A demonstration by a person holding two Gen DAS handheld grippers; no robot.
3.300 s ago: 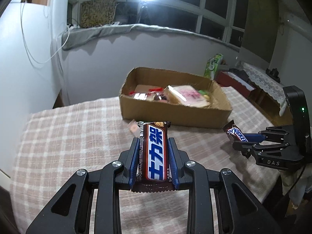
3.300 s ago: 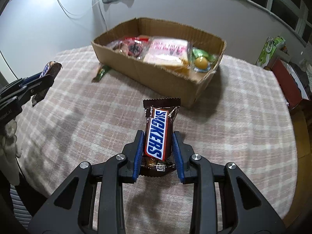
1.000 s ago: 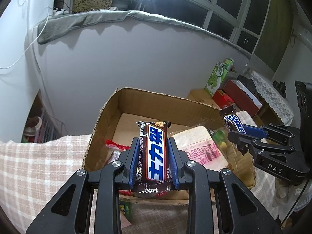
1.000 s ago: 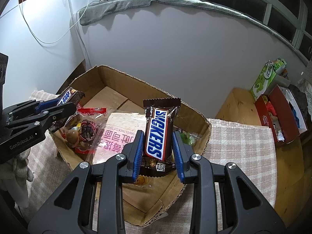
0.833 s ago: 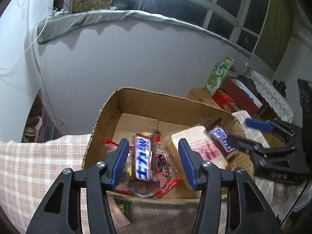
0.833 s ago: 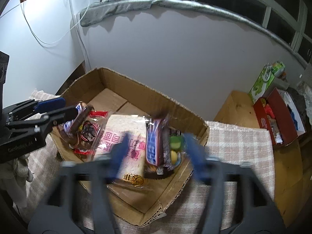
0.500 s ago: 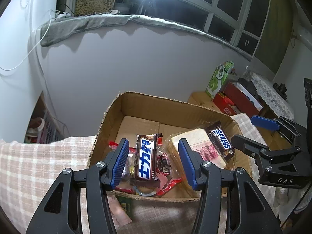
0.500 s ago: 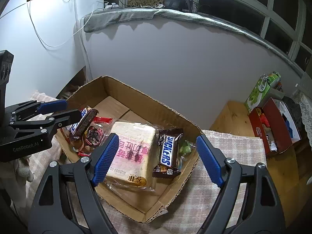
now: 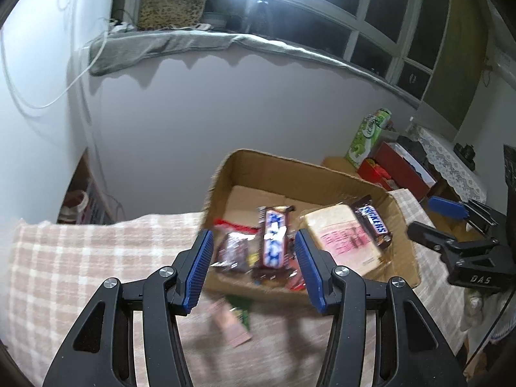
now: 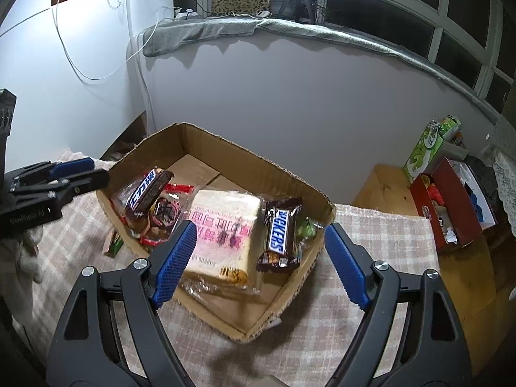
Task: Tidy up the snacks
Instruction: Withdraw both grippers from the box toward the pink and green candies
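A cardboard box (image 9: 309, 164) (image 10: 225, 148) stands on the checked tablecloth. In it lie a Chinese-label Snickers bar (image 9: 274, 235) (image 10: 148, 190), an English-label Snickers bar (image 9: 372, 222) (image 10: 280, 232), a wrapped bread pack (image 9: 338, 242) (image 10: 222, 235) and small candy packets (image 10: 164, 213). My left gripper (image 9: 253, 267) is open and empty, just in front of the box's near wall. My right gripper (image 10: 258, 258) is open and empty above the box's near right corner. Each gripper also shows at the side of the other's view: the right one (image 9: 451, 222), the left one (image 10: 74, 174).
A small green and pink packet (image 9: 235, 316) (image 10: 113, 245) lies on the cloth outside the box. A green carton (image 10: 429, 148) and a red box (image 10: 451, 203) sit on a wooden surface to the right. A grey wall stands close behind the box.
Both grippers opened and dropped their Snickers bars into the box. Both have since pulled back from the box, open and empty.
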